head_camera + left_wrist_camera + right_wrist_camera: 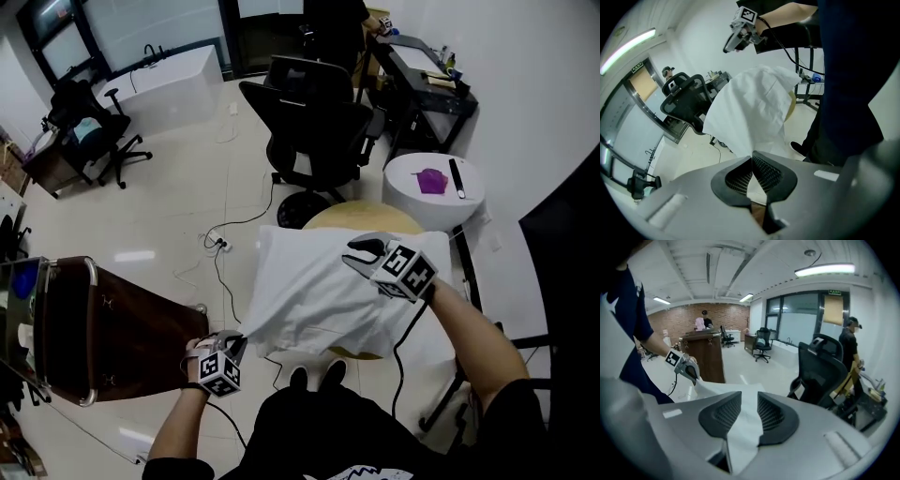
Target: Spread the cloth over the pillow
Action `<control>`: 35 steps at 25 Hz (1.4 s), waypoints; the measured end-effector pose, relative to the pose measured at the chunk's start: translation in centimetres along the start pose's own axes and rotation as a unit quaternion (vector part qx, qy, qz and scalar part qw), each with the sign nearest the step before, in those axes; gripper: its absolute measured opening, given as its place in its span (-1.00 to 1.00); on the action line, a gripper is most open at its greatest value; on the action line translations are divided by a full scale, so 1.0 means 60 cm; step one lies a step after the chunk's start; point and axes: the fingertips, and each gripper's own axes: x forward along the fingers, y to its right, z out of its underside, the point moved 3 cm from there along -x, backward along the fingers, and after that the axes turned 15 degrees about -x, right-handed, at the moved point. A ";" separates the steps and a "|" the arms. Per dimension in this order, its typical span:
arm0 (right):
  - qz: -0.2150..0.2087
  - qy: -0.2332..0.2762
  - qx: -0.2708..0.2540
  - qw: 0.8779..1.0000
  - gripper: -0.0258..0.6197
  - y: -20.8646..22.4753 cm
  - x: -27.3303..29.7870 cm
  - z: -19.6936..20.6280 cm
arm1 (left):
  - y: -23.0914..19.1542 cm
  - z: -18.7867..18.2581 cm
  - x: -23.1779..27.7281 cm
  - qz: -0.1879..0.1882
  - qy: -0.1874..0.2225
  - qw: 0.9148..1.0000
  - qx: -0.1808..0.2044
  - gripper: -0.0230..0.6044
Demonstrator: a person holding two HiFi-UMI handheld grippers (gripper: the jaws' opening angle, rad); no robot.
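1. Looking down in the head view, we see the pale tiled floor (187,187) filling the upper left and the middle. It lies open between the furniture, apart from a thin cable (217,258) trailing toward the frame's centre.
2. The white cloth (328,291) takes the centre of that view. It is creased and drapes over a rounded bulk. The pillow we would expect under it is covered, so we cannot pick out its surface. The lower-left corner of the cloth is drawn out into a taut point.
3. A brown wooden cabinet (112,328) stands at the left edge, near that stretched corner.
4. A black office chair (314,122) stands in the upper middle, close to the cloth's upper edge.
5. A round yellowish table (361,217) carries the bundle. Its rim shows just above the cloth and again just below it.
6. A white round stand (412,192) sits at the upper right, near the cloth's right corner.
7. The left gripper (236,347), at the lower left, has its jaws closed on the cloth's corner. In its own view the fabric fans out from the pinch.
8. The right gripper (366,255), right of centre, hangs above the cloth with its jaws apart and nothing pinched. The left gripper view shows it in the air, clear of the fabric.
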 end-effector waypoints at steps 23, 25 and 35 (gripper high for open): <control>-0.218 -0.169 -0.033 0.960 -0.45 0.069 0.458 -0.008 | -0.013 -0.015 -0.022 0.048 0.052 0.996 -0.046 -0.93; -0.228 -0.204 -0.051 0.951 -0.45 0.061 0.481 0.009 | -0.015 -0.014 -0.022 0.056 0.059 0.995 -0.055 -0.93; -0.239 -0.231 -0.054 0.942 -0.90 0.057 0.505 0.026 | -0.024 -0.022 -0.025 0.066 0.079 0.992 -0.067 -0.93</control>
